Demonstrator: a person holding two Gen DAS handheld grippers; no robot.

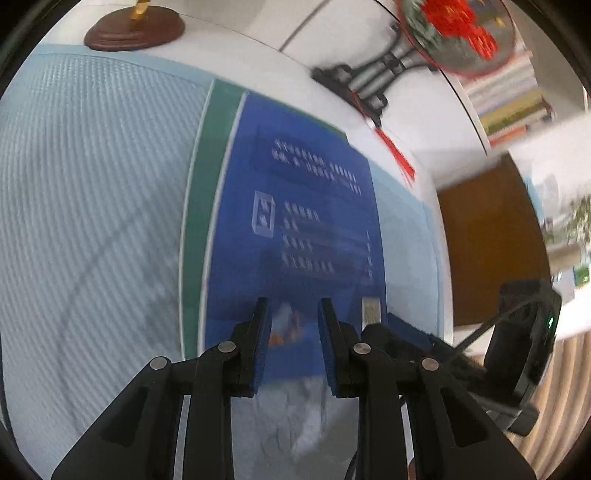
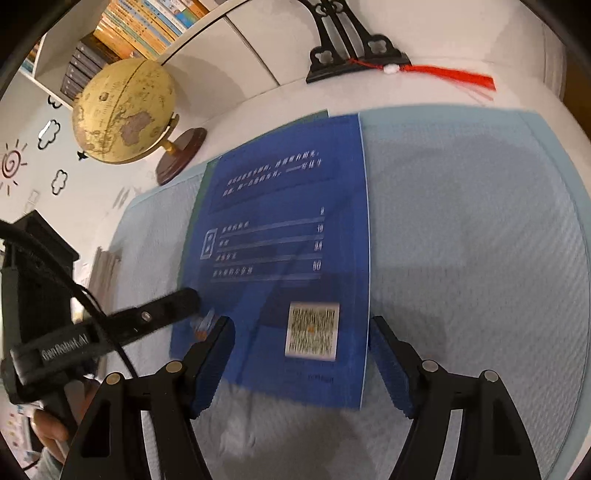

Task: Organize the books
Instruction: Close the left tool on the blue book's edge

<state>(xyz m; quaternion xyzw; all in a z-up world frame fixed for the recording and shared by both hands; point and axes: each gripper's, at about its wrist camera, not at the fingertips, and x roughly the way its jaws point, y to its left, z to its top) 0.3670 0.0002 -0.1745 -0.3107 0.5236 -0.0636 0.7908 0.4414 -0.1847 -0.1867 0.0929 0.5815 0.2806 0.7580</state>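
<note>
The left gripper [image 1: 291, 332], black with blue ribbed pads, fills the bottom centre of the left wrist view with its jaws set narrow, a small gap between them and nothing pinched. They hover over the near edge of the blue book. The right gripper [image 2: 301, 365], built the same, sits at the bottom of the right wrist view with jaws spread wide, one pad either side of the book's lower corner; whether the pads touch the cover cannot be told.

Both work above a pale blue woven mat [image 1: 92, 221] laid on a white tabletop [image 1: 258, 40]. In the right wrist view, a yellowed globe on a dark wooden base [image 2: 123, 110] stands at the upper left. A black ornate stand [image 2: 354, 48] with a red tassel [image 2: 454, 75] stands along the top edge. Shelves of books [image 2: 147, 22] fill the upper left corner. A brown wooden surface [image 1: 487, 251] shows at the right of the left wrist view.

The blue paperback book [image 2: 288, 236] lies flat on the mat, mid-frame in both views, just ahead of each gripper. Its cover carries white lines of text, a small framed emblem and a white QR code patch [image 2: 312, 330] near the lower edge. A green book [image 1: 199, 221] lies under it, showing as a strip along its left side.
</note>
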